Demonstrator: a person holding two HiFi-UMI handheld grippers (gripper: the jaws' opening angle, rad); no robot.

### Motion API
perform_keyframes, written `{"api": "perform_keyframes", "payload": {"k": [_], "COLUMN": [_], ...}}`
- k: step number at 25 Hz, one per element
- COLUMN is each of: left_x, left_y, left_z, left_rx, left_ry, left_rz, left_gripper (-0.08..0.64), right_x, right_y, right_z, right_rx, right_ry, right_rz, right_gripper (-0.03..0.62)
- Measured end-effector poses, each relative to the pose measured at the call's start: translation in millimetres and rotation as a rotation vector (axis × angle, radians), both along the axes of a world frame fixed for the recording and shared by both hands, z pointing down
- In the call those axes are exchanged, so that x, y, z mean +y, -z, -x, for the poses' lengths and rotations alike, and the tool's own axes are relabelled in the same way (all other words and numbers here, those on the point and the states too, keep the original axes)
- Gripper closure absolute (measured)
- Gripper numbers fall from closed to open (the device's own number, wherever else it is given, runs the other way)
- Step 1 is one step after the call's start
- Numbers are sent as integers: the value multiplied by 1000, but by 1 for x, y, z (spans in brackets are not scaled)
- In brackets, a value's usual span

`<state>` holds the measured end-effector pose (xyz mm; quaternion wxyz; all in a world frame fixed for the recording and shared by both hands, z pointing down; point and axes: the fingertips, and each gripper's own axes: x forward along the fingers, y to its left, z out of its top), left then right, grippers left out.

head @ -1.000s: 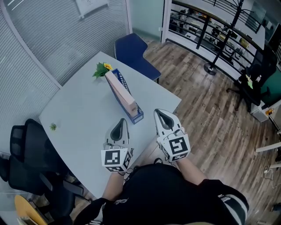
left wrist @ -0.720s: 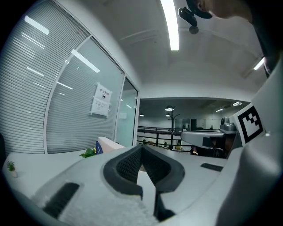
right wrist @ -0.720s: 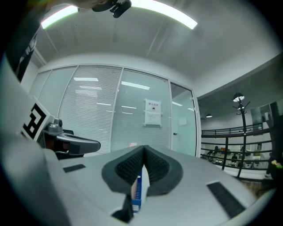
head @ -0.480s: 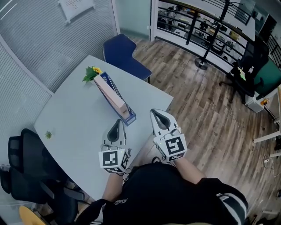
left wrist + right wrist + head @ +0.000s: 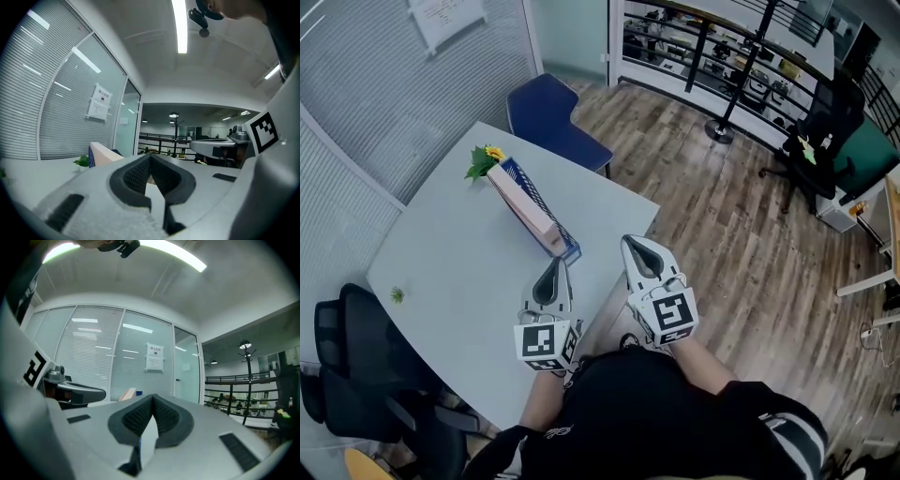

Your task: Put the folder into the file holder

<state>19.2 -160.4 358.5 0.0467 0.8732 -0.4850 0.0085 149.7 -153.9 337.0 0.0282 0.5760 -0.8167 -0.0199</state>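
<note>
Both claws are pinched together with nothing between the pads. The left gripper [image 5: 554, 267] hovers low over the near edge of the pale grey rounded table [image 5: 459, 253], its tip aimed toward the holder. Its own view shows the ribbed black pads meeting at the point.

Just beyond that tip stands the long blue mesh file holder [image 5: 569, 251], lying diagonally across the tabletop. The thick pinkish-beige folder [image 5: 523, 202] stands on edge inside it and fills most of its length. A small sunflower sprig with green leaves [image 5: 483, 159] sits at the holder's far end.

Further right, the right gripper [image 5: 634, 246] hangs past the table's corner over the wooden floor, clear of the holder, its pads likewise pressed together and empty.

Judging by how things lie, the placing step looks finished: the folder is seated in the holder and neither claw touches it. What remains is probably only a check that the folder sits fully down and does not lean out. If it does, a light push from the left claw on its near end would settle it; otherwise both claws can simply draw away.
</note>
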Motion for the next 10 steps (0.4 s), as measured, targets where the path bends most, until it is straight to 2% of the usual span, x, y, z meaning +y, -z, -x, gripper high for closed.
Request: {"api": "perform_keyframes", "payload": {"k": [10], "left_x": [0], "left_y": [-4], "left_z": [-11], "left_rx": [-12], "left_ry": [-7], "left_rz": [12], "left_gripper": [561], "right_x": [4], "right_y": [-5], "right_z": [-15], "right_rx": [-11], "right_ry": [-20], "right_rz": [16], "right_gripper": [589]}}
